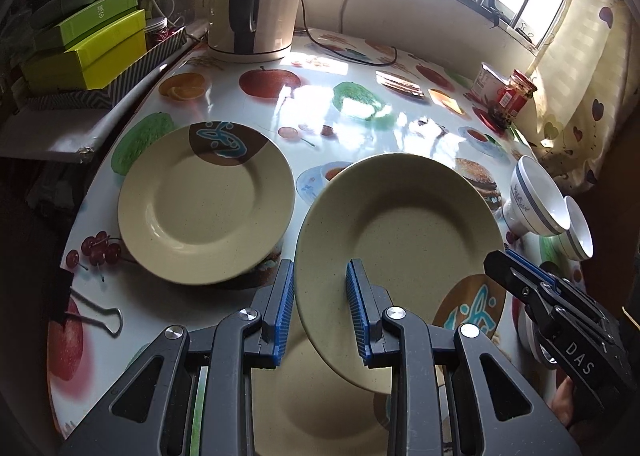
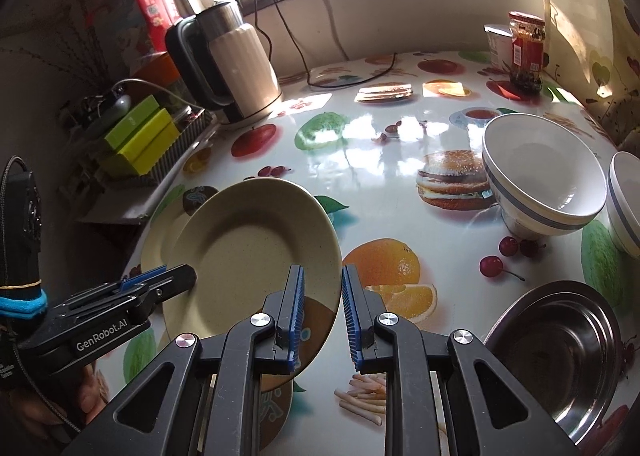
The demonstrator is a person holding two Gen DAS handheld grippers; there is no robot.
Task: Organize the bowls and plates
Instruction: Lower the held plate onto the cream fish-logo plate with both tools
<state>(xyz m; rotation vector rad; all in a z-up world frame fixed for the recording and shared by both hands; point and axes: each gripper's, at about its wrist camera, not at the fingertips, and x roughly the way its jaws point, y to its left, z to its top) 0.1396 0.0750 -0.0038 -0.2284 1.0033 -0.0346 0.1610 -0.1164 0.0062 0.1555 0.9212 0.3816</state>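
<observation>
Left wrist view: left claw point(image 1: 320, 308) clamps near rim of tilted beige plate point(image 1: 400, 232), lifted off counter point(image 1: 360, 112). Right claw point(image 1: 500, 268) pinches same plate's rim at 4 o'clock. Second plate point(image 1: 206, 202) lies flat at 10 o'clock; third plate point(image 1: 312, 408) beneath claw. Two bowls point(image 1: 536, 200) at 3 o'clock, tipped. Right wrist view: steel bowl point(image 2: 560, 352) at 4 o'clock.

Both hand-held grippers angled down: left hand-held gripper point(image 1: 320, 312) & right hand-held gripper point(image 2: 322, 316) clamped, narrow gaps.
</observation>
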